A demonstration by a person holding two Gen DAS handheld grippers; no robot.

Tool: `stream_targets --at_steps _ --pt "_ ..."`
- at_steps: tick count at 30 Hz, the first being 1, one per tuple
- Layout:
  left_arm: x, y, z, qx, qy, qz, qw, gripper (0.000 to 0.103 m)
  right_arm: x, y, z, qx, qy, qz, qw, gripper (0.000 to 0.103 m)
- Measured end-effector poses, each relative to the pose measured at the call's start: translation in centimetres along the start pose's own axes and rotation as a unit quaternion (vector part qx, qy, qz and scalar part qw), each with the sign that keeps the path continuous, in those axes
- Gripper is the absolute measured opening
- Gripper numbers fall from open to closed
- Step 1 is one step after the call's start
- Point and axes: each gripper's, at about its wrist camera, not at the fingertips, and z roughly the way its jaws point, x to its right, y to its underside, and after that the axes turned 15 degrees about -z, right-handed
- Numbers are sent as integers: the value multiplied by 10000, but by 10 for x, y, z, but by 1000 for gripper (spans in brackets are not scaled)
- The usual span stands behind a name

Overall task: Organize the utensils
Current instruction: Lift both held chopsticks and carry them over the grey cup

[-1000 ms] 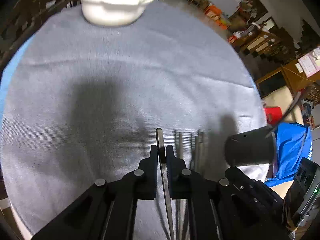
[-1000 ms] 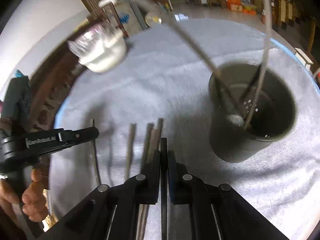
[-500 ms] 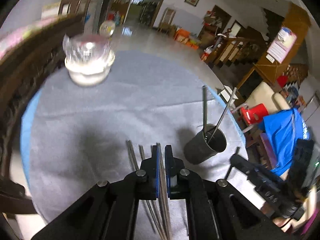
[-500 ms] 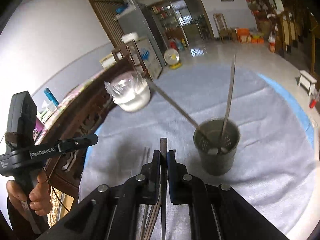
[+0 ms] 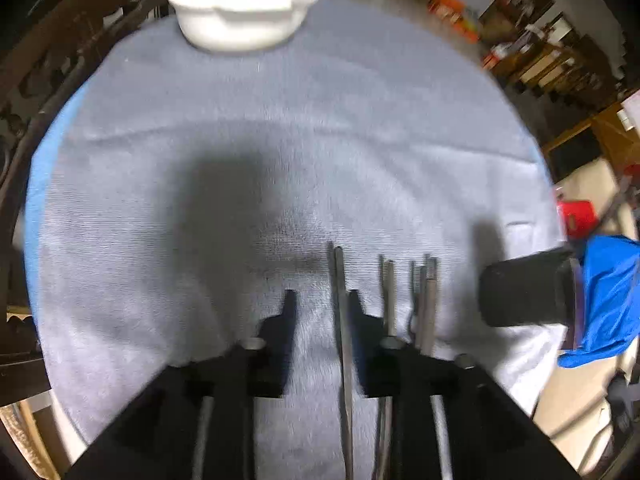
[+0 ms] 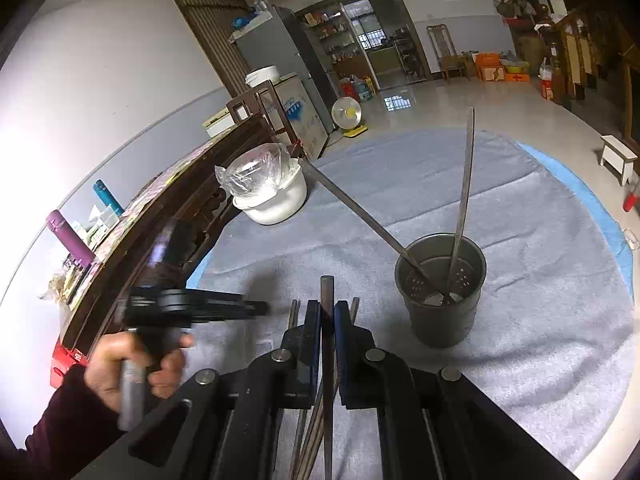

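My left gripper (image 5: 322, 300) is open low over the grey cloth (image 5: 280, 128). A metal utensil handle (image 5: 340, 280) lies between its fingers, close to the right one. Several more metal utensils (image 5: 424, 292) lie just to the right. The dark holder cup (image 5: 524, 292) stands at the far right. In the right wrist view, my right gripper (image 6: 328, 308) is shut on a dark metal utensil (image 6: 327, 292), raised above the table. The grey holder cup (image 6: 442, 300) stands ahead to the right with two utensils (image 6: 464, 184) leaning in it. The left gripper (image 6: 200, 310) shows at left, blurred.
A white bowl with a clear plastic bag (image 5: 244, 12) (image 6: 268, 196) stands at the far edge of the round table. A dark wooden bench (image 6: 168, 216) runs along the left side. The table edge (image 6: 600, 208) curves at right.
My left gripper has dropped back to the cloth and opened, with the utensil it held now lying between its fingers. My right gripper stays raised, shut on its utensil.
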Motion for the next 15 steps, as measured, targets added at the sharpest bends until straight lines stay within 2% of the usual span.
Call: stream_targets --at_steps 1,4,6,11,12,13,15 --pt "3 -3 9 -52 -117 -45 9999 31 1 0 0 -5 -7 14 10000 8" --pt "11 -6 28 -289 -126 -130 9994 31 3 1 0 -25 -11 26 10000 8" --pt "14 -10 38 -356 -327 -177 9987 31 5 3 0 -40 -23 35 10000 8" --pt "25 -17 45 -319 -505 -183 9980 31 6 3 1 -47 -45 41 10000 8" --pt "27 -16 45 -290 -519 -155 9981 23 6 3 1 -39 -50 55 10000 8" --pt "29 -14 47 -276 -536 -10 9982 6 7 2 1 -29 -48 68 10000 8" --pt "32 -12 47 -209 -536 116 9983 6 9 2 -1 6 -38 84 10000 8"
